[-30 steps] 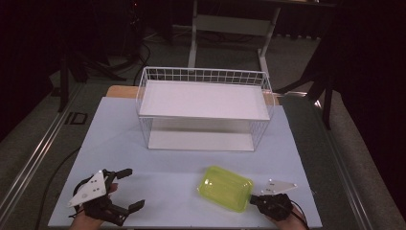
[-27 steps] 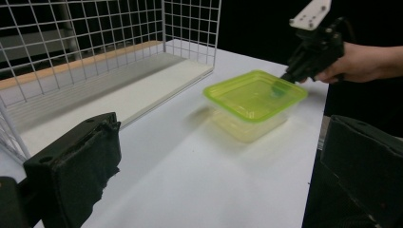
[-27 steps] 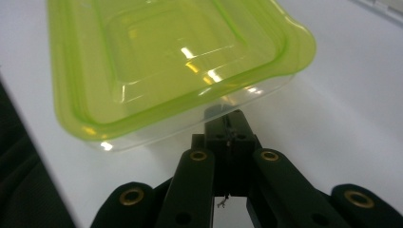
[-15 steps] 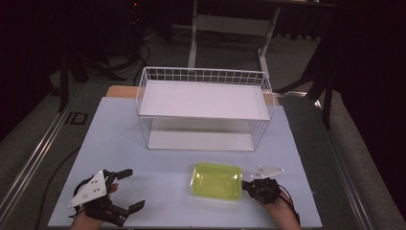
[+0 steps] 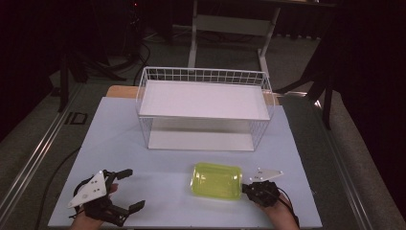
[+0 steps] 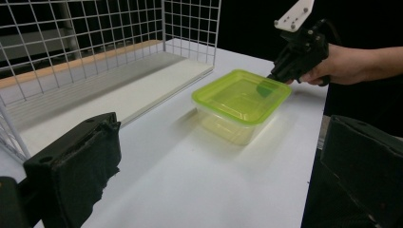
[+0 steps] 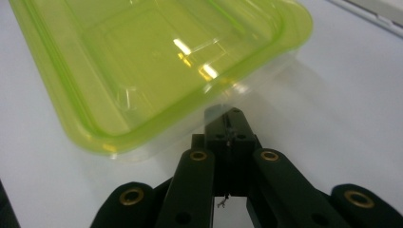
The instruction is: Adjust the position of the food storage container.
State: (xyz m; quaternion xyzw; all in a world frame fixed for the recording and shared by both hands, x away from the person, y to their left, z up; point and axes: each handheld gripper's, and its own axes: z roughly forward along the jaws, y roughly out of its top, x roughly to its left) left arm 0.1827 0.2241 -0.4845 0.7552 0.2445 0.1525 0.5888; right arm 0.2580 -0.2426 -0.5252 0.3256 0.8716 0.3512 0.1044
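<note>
Now lying flat on desk (image 5: 158, 177), no longer tilted: yellow-green lidded container (image 5: 216, 180), rim clamped by right hand-held gripper (image 5: 245, 188). Resting well left of it, left hand-held gripper (image 5: 129, 189), jaws spread wide. Standing beyond, wire basket (image 5: 203, 76).

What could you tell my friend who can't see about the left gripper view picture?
A clear food container with a yellow-green lid sits on a white table, and a hand's black tongs touch its far edge. A white wire basket stands behind it, at left.
</note>
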